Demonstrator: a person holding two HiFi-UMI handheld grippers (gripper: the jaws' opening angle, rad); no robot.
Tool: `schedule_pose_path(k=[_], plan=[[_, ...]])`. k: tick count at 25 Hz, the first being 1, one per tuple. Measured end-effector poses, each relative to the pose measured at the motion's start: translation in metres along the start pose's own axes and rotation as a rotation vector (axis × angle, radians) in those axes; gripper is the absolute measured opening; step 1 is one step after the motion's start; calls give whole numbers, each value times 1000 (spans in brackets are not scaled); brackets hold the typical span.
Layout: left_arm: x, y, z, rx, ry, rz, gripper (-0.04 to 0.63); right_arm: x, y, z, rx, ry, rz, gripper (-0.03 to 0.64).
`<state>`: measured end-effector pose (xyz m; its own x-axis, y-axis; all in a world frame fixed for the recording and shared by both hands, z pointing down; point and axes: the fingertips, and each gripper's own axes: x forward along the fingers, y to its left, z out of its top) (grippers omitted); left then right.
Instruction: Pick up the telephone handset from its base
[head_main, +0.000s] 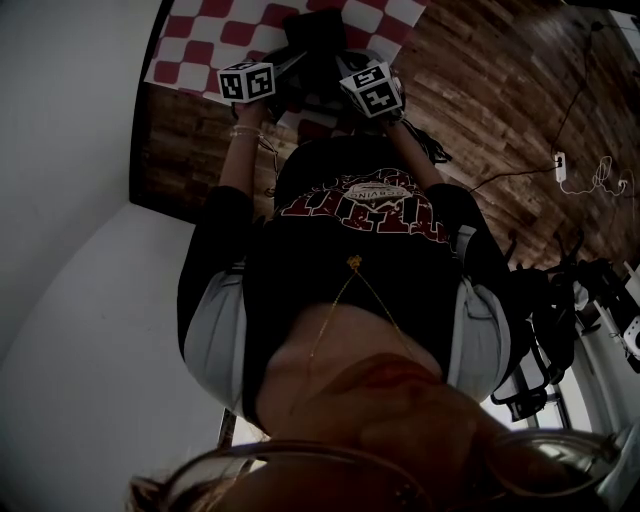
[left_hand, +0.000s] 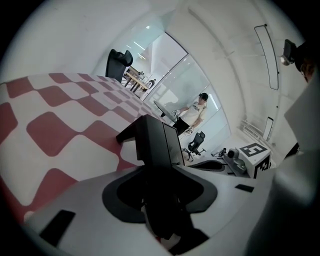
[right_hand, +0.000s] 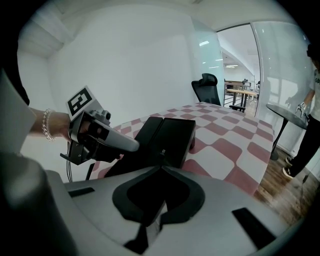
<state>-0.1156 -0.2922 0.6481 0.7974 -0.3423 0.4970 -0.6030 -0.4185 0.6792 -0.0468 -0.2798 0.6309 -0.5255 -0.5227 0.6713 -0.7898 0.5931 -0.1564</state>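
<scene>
Has the left gripper (right_hand: 126, 145) reaching in over the cloth's edge, jaws spread wide with the near end of the black telephone handset (left_hand: 152, 145) between them. Appears to leave the pads clear of it, not clamped. Finds that handset lying in place along one side of the base (right_hand: 173, 136), not lifted, on the red-and-white checked cloth (right_hand: 227, 147) close to its near edge. Holds the right gripper (right_hand: 154, 216) just beside the left one and a little back from the base, pointed down toward it, jaws drawn together and gripping nothing. Shows a beaded bracelet (right_hand: 47, 125) on the wrist behind the left gripper's marker cube (right_hand: 80, 102). Takes in, beyond the cloth, a black office chair (right_hand: 206, 86), a wooden floor (head_main: 480, 90) and a person in a light shirt (left_hand: 198, 113) standing far in the background.
</scene>
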Motion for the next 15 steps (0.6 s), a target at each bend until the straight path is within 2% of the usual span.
schedule_pose_path(k=[6,15], plan=[[2,1,1,-21,-11,10,146,-1,3,0,-10,7,11,17],[-2,-4,1,58,-25,132,145,-5,5,-1,-18,13,19,17]])
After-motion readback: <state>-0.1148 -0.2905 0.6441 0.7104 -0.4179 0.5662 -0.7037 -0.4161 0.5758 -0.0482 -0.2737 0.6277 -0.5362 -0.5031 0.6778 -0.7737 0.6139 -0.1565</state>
